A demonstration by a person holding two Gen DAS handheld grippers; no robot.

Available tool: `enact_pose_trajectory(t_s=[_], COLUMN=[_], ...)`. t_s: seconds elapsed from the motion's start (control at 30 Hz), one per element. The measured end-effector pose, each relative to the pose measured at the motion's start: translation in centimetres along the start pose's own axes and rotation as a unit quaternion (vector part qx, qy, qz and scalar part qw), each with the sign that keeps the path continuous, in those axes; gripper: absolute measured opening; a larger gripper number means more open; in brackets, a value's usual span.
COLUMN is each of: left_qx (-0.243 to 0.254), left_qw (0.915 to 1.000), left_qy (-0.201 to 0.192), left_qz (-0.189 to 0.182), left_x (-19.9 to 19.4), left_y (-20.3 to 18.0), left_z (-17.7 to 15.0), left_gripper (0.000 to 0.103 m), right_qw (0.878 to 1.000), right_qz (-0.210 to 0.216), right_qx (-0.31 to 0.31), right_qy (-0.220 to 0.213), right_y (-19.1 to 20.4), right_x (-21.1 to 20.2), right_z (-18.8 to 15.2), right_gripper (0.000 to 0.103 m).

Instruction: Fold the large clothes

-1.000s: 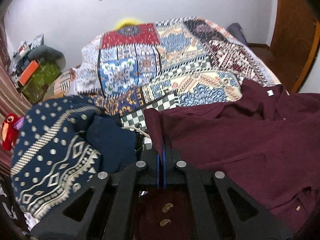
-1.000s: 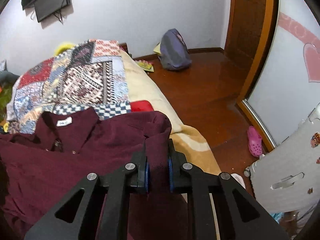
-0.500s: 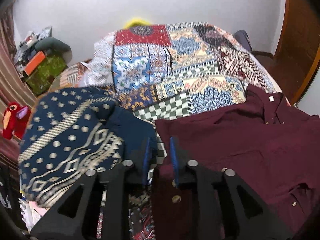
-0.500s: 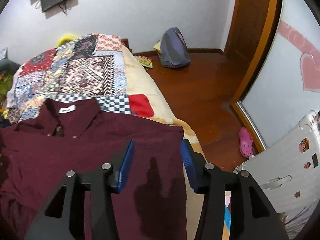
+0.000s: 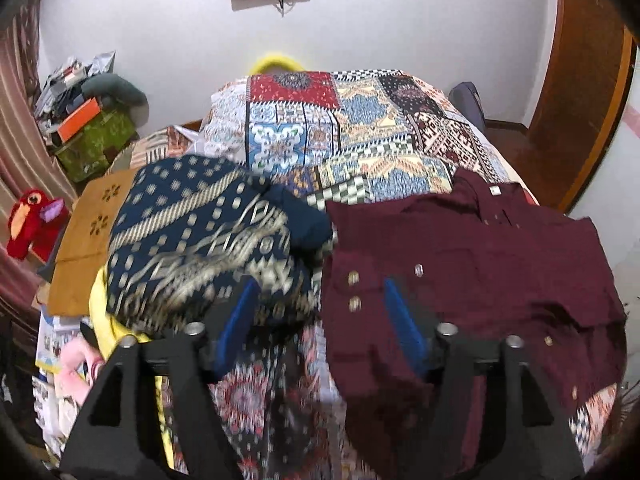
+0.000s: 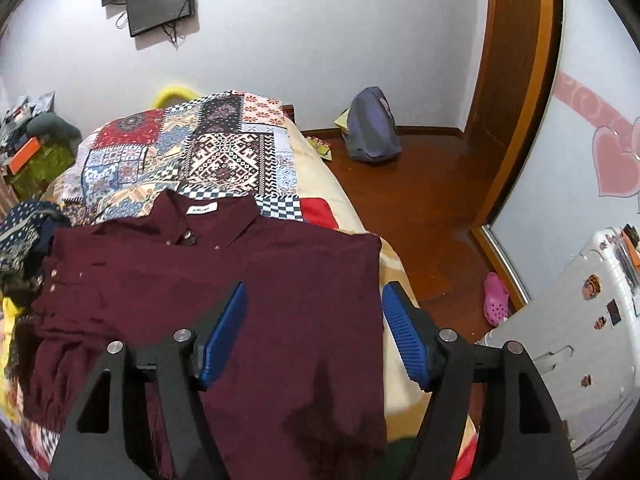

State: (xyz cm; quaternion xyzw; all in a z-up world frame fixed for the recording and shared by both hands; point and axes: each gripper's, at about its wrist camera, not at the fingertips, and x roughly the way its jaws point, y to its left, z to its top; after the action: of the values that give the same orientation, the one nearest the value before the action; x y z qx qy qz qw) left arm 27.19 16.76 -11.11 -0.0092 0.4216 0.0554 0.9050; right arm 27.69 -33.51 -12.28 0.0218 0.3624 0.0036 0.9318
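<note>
A maroon button shirt (image 6: 248,280) lies spread flat on the bed, collar with a white label (image 6: 202,209) at the far end. It also shows in the left wrist view (image 5: 480,264), right of centre. My left gripper (image 5: 320,292) is open and empty, hovering over the shirt's left edge beside a navy patterned garment (image 5: 192,236). My right gripper (image 6: 314,298) is open and empty, above the shirt's right half near the bed's right edge.
A patchwork quilt (image 6: 192,152) covers the far bed. The navy garment is piled left of the shirt. Wooden floor (image 6: 420,208) with a purple backpack (image 6: 372,128) and a pink shoe (image 6: 496,300) lies right. A white suitcase (image 6: 580,320) stands near right. Clutter and a red plush toy (image 5: 34,220) sit left.
Both grippers were shut on folds of the maroon shirt; they opened, let it go and drew back and up. The shirt now lies flat.
</note>
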Motion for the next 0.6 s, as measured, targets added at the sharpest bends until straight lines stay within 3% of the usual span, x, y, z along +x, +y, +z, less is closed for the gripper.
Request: enact_pose_trajectory(t_s=[0.27,0.6], left_qx=[-0.015,-0.048], left_qw=[0.9967,0.9799], left_qy=[0.056,0.148], left_qz=[-0.057,-0.124], left_x=[-1.2,1.8], left_y=[1.3,-0.9], left_z=[-5.7,-13.3], left_gripper=[0.075,0.075], right_qw=[1.000,0.993], right_qz=[0.004,0.013], right_qx=[-0.007,0.048], right_qy=[0.027,0.105], right_y=[0.1,-1.6], right_x=[-1.1,0.3], right_z=[-3.9,-10.4], right_gripper=[0.069,0.069])
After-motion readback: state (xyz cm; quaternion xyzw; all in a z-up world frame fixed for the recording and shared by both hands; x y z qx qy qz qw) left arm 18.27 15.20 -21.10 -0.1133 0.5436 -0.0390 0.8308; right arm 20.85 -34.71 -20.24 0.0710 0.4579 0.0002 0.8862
